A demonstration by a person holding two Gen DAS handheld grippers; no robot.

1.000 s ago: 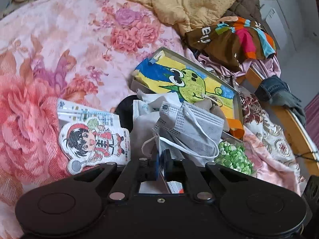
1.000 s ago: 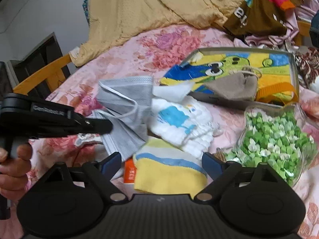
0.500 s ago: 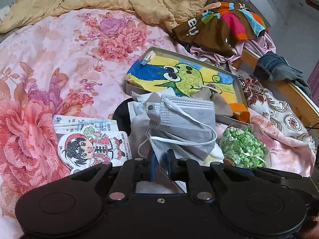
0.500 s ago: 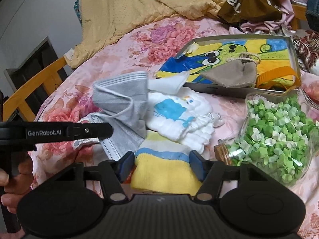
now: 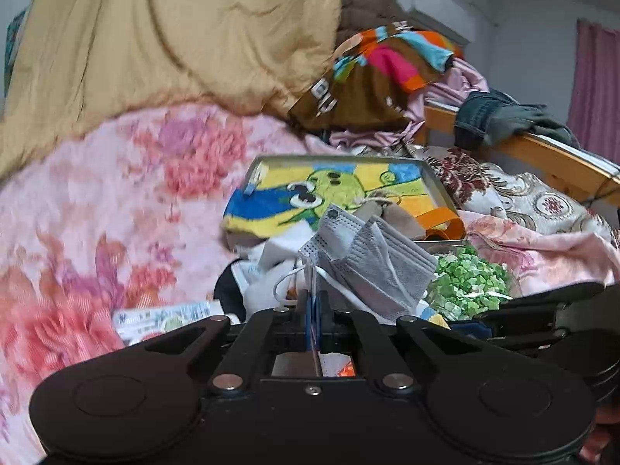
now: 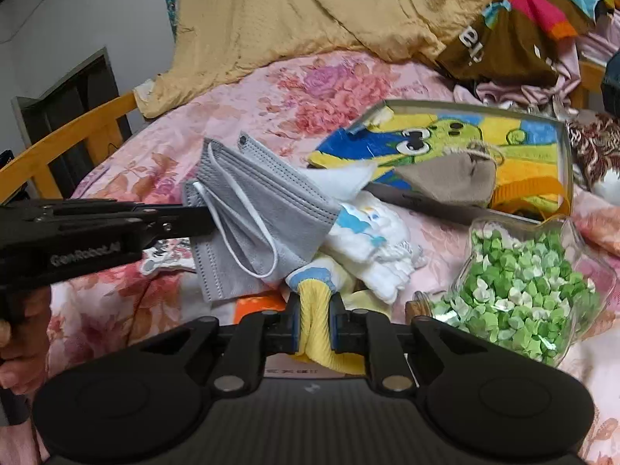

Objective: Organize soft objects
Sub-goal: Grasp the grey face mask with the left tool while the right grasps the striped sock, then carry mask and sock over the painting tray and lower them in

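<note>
- Left gripper (image 6: 205, 215) pinches the grey face mask (image 6: 255, 209), lifted.
- Right gripper (image 6: 313, 317) fingers closing on the yellow towel (image 6: 316, 325).
- Next, likely: lift both toward the tray (image 6: 565, 147).

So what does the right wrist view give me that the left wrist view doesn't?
Only the right wrist view shows the right gripper with its jaws closing on the yellow sock, the white baby socks, and a hand holding the left gripper from the side. Only the left wrist view shows the denim draped on the wooden rail and the left gripper shut on the grey mask's edge. Both show the mask, the tray with the cartoon towel, and the jar of green paper stars.
</note>
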